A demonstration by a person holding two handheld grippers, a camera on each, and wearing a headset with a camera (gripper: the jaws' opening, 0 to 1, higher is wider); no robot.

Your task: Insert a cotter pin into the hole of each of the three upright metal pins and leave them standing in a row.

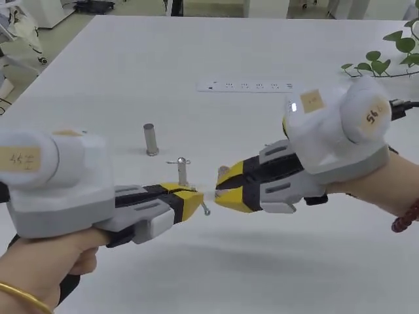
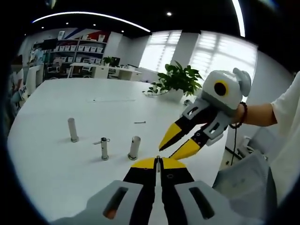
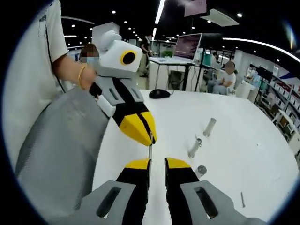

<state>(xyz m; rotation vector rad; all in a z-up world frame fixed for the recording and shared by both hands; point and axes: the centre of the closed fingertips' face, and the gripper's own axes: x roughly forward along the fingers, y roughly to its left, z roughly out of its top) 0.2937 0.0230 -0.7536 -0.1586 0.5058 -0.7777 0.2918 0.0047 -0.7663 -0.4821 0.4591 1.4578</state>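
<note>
The left gripper (image 1: 198, 198), jaws pinched shut, and the right gripper (image 1: 220, 188), jaws narrowly apart, meet tip to tip over the white table (image 1: 275, 261). They are just in front of the row of three upright metal pins (image 2: 134, 147), whose middle one already carries a fitted cotter pin (image 2: 104, 139). The left holds a loose cotter pin (image 1: 205, 210) by a sliver, so a misaligned handover could drop it or topple the nearest metal pin.

A white power strip (image 1: 245, 86) lies on the table (image 1: 131, 59) near a leafy plant (image 1: 406, 44).

Three upright pins (image 2: 104, 148) interrupt the otherwise open table (image 2: 51, 180).
</note>
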